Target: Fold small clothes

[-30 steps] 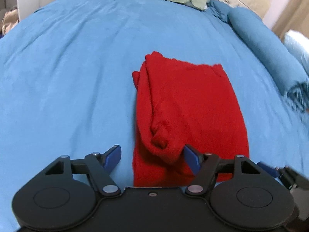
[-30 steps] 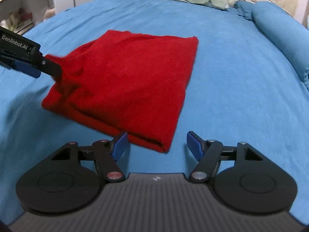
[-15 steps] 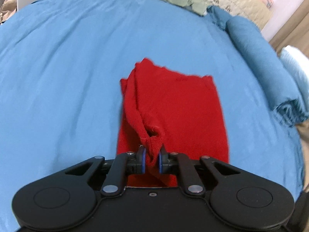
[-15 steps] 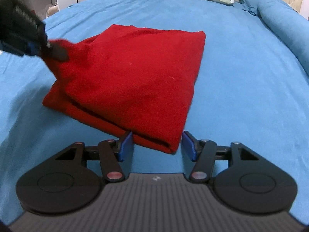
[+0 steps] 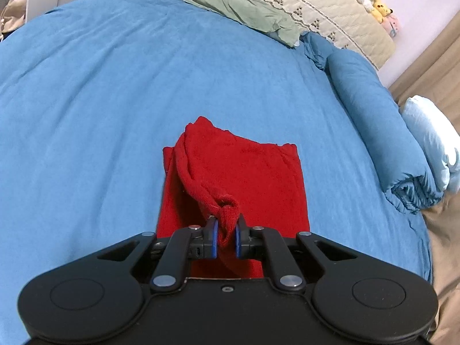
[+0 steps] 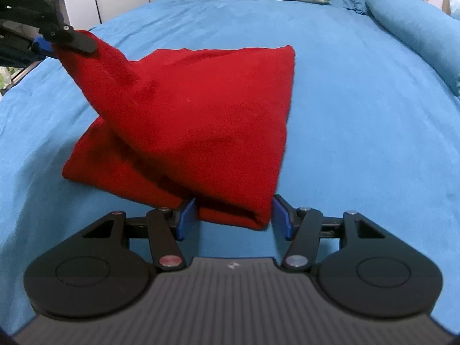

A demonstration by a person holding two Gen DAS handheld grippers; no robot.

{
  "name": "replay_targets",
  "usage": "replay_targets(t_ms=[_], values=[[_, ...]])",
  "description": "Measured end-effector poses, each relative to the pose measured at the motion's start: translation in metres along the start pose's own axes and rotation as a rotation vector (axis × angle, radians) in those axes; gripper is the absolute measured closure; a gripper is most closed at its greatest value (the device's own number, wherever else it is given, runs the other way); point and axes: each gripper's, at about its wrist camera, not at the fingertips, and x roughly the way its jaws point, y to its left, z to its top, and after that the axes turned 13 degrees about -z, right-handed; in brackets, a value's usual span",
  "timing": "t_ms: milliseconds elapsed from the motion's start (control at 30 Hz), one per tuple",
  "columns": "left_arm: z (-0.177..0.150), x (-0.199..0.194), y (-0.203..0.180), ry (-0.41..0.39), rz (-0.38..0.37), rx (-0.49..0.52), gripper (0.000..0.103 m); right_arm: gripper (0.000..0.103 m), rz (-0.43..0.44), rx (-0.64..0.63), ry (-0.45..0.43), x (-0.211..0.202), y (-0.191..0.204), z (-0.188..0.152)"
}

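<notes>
A wide blue bedspread [image 5: 115, 100] carries a folded red knitted garment [image 6: 201, 109] near its middle. The left gripper [image 5: 225, 237] clenches the garment's near-left corner, lifting it. The right gripper [image 6: 234, 217] stands released, its blue pads [image 6: 187, 215] flanking the near-right corner.

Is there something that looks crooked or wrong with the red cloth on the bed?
Nothing is damaged. The red cloth is uneven only because the left gripper pinches one bunched corner and lifts it off the blue bedspread. The right gripper is open around the near corner.
</notes>
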Motion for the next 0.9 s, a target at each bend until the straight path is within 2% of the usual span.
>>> replay_targets(t_ms=[33,100,233,300,400,500,567,667,733,800,833,867,900], values=[[0.0,0.0,0.0,0.002,0.002,0.003,0.092,0.044,-0.012,0.008,0.005,0.003,-0.002,0.001],[-0.001,-0.002,0.0,0.003,0.014,0.015,0.092,0.08,-0.03,0.035,0.016,0.005,-0.006,0.002],[-0.01,-0.006,0.001,0.008,0.057,0.046,0.092,0.081,-0.03,0.078,-0.068,-0.021,-0.022,0.006],[-0.021,-0.005,0.007,0.027,0.09,0.055,0.092,0.081,-0.021,0.13,-0.055,-0.025,-0.033,0.002],[-0.043,0.01,0.021,0.085,0.121,0.036,0.092,0.081,-0.01,0.18,0.034,-0.007,-0.046,-0.012],[-0.067,0.03,0.031,0.146,0.185,0.077,0.093,0.082,-0.018,0.135,0.042,-0.001,-0.042,-0.018],[-0.077,0.039,0.035,0.151,0.211,0.114,0.093,0.082,-0.015,0.128,0.046,0.0,-0.042,-0.018],[-0.079,0.045,0.034,0.154,0.23,0.157,0.091,0.079,-0.003,0.08,0.048,0.0,-0.043,-0.013],[-0.077,0.044,0.028,0.167,0.256,0.183,0.085,0.075,0.019,0.053,0.057,-0.001,-0.051,-0.007],[-0.076,0.036,0.022,0.161,0.274,0.202,0.078,0.06,0.03,0.028,0.058,-0.008,-0.056,-0.001],[-0.073,0.03,0.018,0.156,0.293,0.218,0.075,0.057,0.033,0.017,0.049,-0.012,-0.056,0.005],[-0.071,0.023,0.013,0.151,0.312,0.237,0.068,0.05,0.038,0.007,0.035,-0.019,-0.061,0.011],[-0.067,0.015,0.007,0.139,0.325,0.259,0.056,0.041,0.042,0.003,0.025,-0.028,-0.064,0.015]])
